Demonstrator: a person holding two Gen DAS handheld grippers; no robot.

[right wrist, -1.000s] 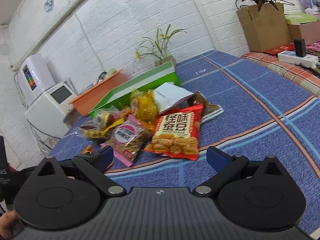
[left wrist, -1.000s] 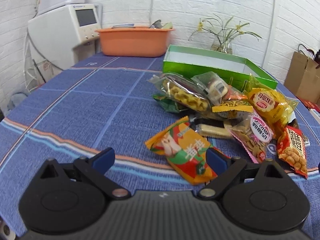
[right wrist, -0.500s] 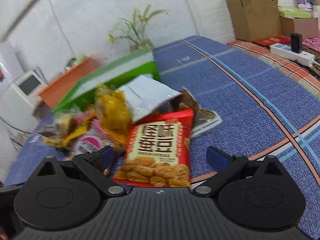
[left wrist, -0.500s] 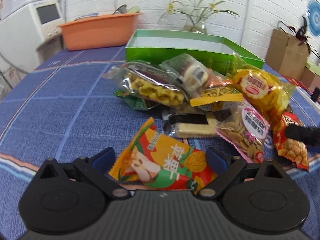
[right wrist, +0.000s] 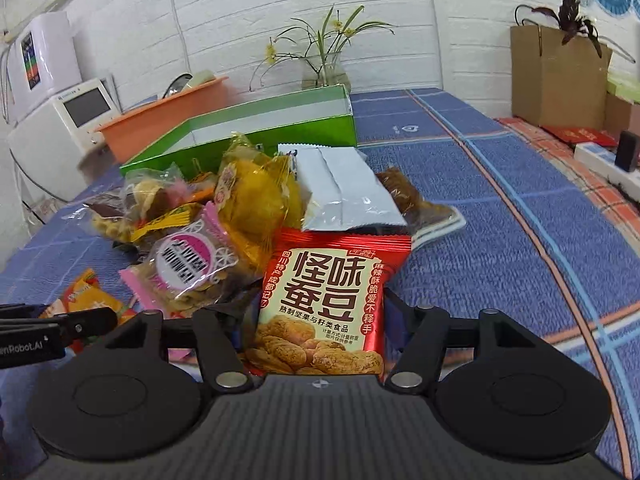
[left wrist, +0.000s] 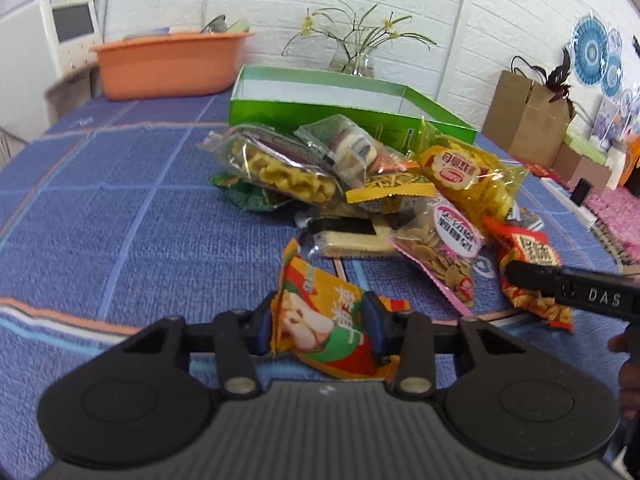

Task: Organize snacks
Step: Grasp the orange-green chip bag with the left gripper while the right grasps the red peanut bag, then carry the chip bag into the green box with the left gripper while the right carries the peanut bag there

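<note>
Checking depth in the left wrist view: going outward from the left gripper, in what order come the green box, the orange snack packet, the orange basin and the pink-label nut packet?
1. orange snack packet, between the left gripper fingers.
2. pink-label nut packet, ahead right.
3. green box, behind the pile.
4. orange basin, far left.

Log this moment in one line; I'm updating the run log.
left gripper: shut on orange packet | right gripper: shut on red packet | green box: empty

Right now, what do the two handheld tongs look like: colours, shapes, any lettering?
Both are matte black plastic: a ribbed central body flanked by two round discs, silver pivot screws, angled linkage arms, blue finger pads. The left tongs show blue pads; the right tongs carry white "DAS" lettering. No cables or sleeves visible.
</note>
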